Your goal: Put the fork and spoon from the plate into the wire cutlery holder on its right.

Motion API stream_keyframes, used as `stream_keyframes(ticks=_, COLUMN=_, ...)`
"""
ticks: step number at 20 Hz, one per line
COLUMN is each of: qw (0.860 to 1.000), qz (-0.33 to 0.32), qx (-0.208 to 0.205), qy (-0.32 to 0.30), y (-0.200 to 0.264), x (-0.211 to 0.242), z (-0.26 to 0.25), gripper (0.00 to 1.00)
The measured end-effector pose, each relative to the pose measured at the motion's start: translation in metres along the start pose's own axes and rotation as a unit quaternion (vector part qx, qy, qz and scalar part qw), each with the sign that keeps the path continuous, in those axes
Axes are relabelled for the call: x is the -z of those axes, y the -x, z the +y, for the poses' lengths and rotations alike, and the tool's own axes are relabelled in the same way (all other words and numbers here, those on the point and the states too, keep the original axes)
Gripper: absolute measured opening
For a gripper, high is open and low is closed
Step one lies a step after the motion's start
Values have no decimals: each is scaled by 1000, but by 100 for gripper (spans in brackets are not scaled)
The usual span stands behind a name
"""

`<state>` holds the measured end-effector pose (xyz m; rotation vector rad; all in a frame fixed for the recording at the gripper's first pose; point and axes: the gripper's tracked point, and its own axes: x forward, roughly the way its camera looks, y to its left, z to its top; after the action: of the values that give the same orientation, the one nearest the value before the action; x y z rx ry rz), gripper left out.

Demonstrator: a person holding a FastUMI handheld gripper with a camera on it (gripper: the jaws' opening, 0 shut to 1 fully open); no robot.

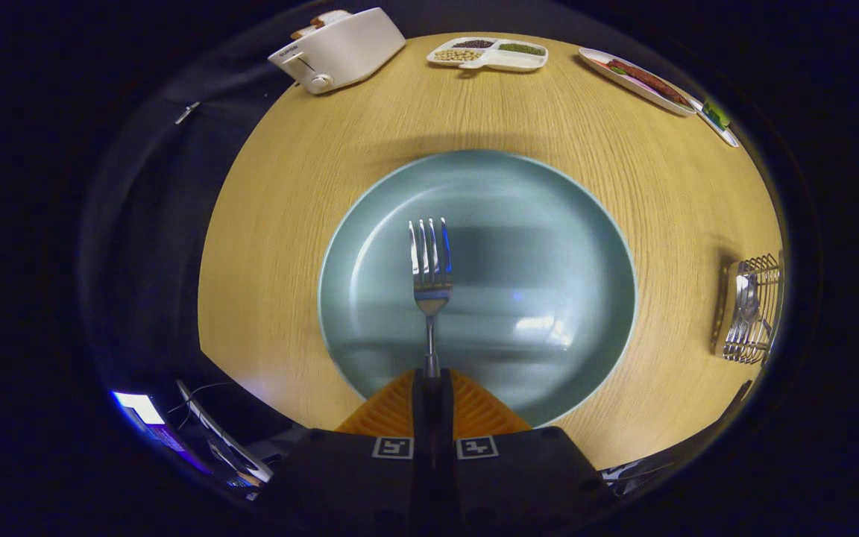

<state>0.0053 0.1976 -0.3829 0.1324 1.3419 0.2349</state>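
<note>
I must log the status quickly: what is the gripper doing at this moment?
Gripper: closed on the handle of the fork, holding it above the plate.

Round wooden table (310, 171), seemingly dark surroundings

Gripper (432, 388) clamping a fork handle, fingers drawn together.

The two orange ribbed fingers (392, 410) are meeting at their tips, leaving only a narrow dark slit between them, and both are pressing on the thin handle of the fork (430, 272), which is sticking straight out ahead of them with its tines pointing away. The black body behind the fingers is showing two square markers, one on each side of the slit.
</note>
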Motion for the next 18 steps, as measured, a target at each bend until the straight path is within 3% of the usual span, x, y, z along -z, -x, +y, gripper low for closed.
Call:
stream_keyframes(ticks=8, qw=999, qz=-9, qx=-30, qy=26, y=83, x=2, z=-52, gripper=6)
stream_keyframes(ticks=13, qw=999, qz=4, qx=-25, qy=41, y=144, x=-4, z=-106, gripper=6)
stream_keyframes(ticks=18, qw=997, qz=44, qx=5, qy=62, y=196, x=-5, z=-173, gripper=6)
